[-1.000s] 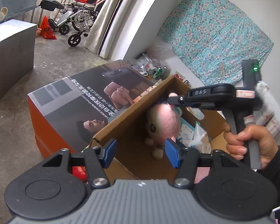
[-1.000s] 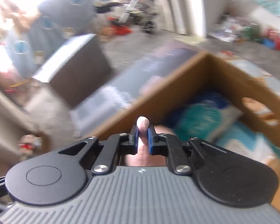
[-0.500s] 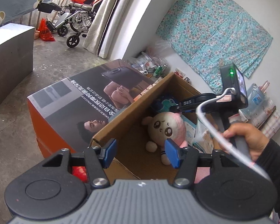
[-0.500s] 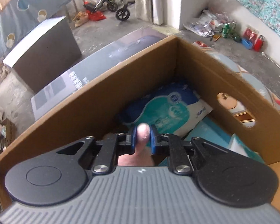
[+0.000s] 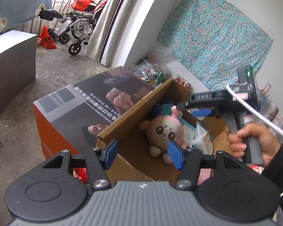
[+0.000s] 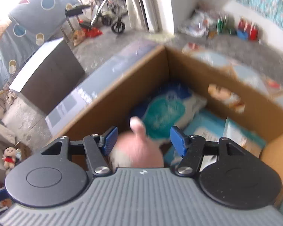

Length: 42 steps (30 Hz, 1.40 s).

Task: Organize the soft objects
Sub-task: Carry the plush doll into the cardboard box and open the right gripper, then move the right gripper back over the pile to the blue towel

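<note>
A pink plush doll point(image 5: 165, 133) with a drawn face sits inside an open cardboard box point(image 5: 130, 116), leaning on the near wall. In the right wrist view its blurred head and ear point(image 6: 138, 141) lie just below my right gripper point(image 6: 143, 138), which is open and holds nothing. The right gripper also shows in the left wrist view point(image 5: 196, 111), above the box and just over the doll's ear. My left gripper point(image 5: 143, 152) is open and empty, in front of the box's near edge.
Blue and teal soft packs point(image 6: 164, 109) lie at the box's far end, beside white packets point(image 5: 201, 141). A large printed carton point(image 5: 81, 109) stands left of the box. A grey cabinet point(image 5: 11, 56) and a wheelchair point(image 5: 73, 30) stand further left. A small doll point(image 6: 8, 156) sits on the floor.
My right gripper held the doll by its ear, lowered it into the box, then opened and let go. The doll now rests in the box. The left gripper stayed open.
</note>
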Available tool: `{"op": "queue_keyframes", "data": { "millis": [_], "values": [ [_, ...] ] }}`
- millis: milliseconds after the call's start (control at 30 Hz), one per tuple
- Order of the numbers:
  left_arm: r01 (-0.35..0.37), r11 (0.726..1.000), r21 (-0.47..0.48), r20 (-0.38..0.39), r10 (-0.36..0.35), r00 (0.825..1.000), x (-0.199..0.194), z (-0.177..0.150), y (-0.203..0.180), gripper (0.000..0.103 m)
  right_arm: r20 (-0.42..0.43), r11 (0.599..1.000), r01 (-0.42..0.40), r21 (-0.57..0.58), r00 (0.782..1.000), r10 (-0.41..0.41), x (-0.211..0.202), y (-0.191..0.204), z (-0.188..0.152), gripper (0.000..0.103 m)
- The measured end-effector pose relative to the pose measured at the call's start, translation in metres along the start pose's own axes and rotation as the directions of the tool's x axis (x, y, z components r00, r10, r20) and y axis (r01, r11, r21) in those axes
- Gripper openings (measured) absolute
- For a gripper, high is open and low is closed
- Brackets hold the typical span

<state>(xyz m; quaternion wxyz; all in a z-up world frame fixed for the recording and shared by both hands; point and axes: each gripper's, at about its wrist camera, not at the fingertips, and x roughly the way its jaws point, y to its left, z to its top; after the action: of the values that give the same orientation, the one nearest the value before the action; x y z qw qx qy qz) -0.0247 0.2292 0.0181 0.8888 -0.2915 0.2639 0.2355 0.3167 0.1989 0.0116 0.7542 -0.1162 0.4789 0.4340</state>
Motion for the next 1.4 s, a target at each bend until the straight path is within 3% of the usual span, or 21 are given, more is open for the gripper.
{"op": "queue_keyframes", "data": {
  "millis": [100,167,233,367,567,700,800,900,1000,1167,1267,1400],
  "values": [
    [0.0,1.0,0.004,-0.009,0.0,1.0,0.0,-0.001,0.003,0.06,-0.063,0.998,0.02,-0.053,0.998,-0.024,0.021,0.009,-0.012,0.073],
    [-0.005,1.0,0.005,-0.016,0.005,1.0,0.001,-0.001,0.005,0.06,-0.054,0.994,0.033,-0.099,0.998,-0.039,0.03,0.018,-0.018,0.079],
    [-0.009,1.0,0.004,-0.022,0.009,1.0,0.003,0.0,0.007,0.06,-0.046,0.994,0.023,-0.106,0.999,-0.028,0.034,0.023,-0.018,0.076],
    [-0.011,1.0,-0.008,-0.024,0.011,1.0,0.005,0.001,0.012,0.06,-0.026,0.999,-0.001,-0.037,1.0,0.0,0.035,0.02,-0.017,0.066],
    [-0.003,1.0,-0.013,-0.025,0.002,1.0,0.006,0.0,0.016,0.06,0.031,0.958,-0.163,0.237,0.987,0.16,0.04,-0.02,-0.02,0.063],
    [-0.004,1.0,-0.006,-0.032,0.004,0.999,0.007,-0.001,0.015,0.06,-0.004,0.938,-0.182,0.296,0.981,0.192,0.047,-0.032,-0.025,0.072],
    [0.004,1.0,-0.007,-0.034,-0.004,0.999,0.007,-0.001,0.013,0.06,-0.024,0.953,-0.129,0.274,0.99,0.14,0.037,-0.029,-0.025,0.077],
    [0.021,1.0,0.006,-0.029,-0.021,0.999,0.003,-0.001,0.009,0.061,0.01,0.954,-0.116,0.277,0.993,0.118,0.014,-0.031,-0.029,0.078],
    [0.042,0.998,0.044,-0.019,-0.041,0.999,-0.002,-0.003,-0.001,0.065,0.096,0.94,-0.16,0.302,0.986,0.137,-0.025,-0.04,-0.042,0.079],
    [0.095,0.983,0.155,-0.02,-0.093,0.995,-0.01,-0.009,-0.035,0.073,0.196,0.924,-0.195,0.33,0.971,0.135,-0.115,-0.067,-0.095,0.082],
    [0.157,0.958,0.241,-0.032,-0.154,0.988,-0.014,-0.019,-0.065,0.078,0.202,0.92,-0.141,0.366,0.977,0.069,-0.169,-0.094,-0.137,0.082],
    [0.256,0.903,0.345,-0.077,-0.244,0.967,-0.014,-0.036,-0.116,0.08,0.224,0.894,-0.049,0.444,0.973,-0.059,-0.239,-0.137,-0.199,0.082]
  ]
}}
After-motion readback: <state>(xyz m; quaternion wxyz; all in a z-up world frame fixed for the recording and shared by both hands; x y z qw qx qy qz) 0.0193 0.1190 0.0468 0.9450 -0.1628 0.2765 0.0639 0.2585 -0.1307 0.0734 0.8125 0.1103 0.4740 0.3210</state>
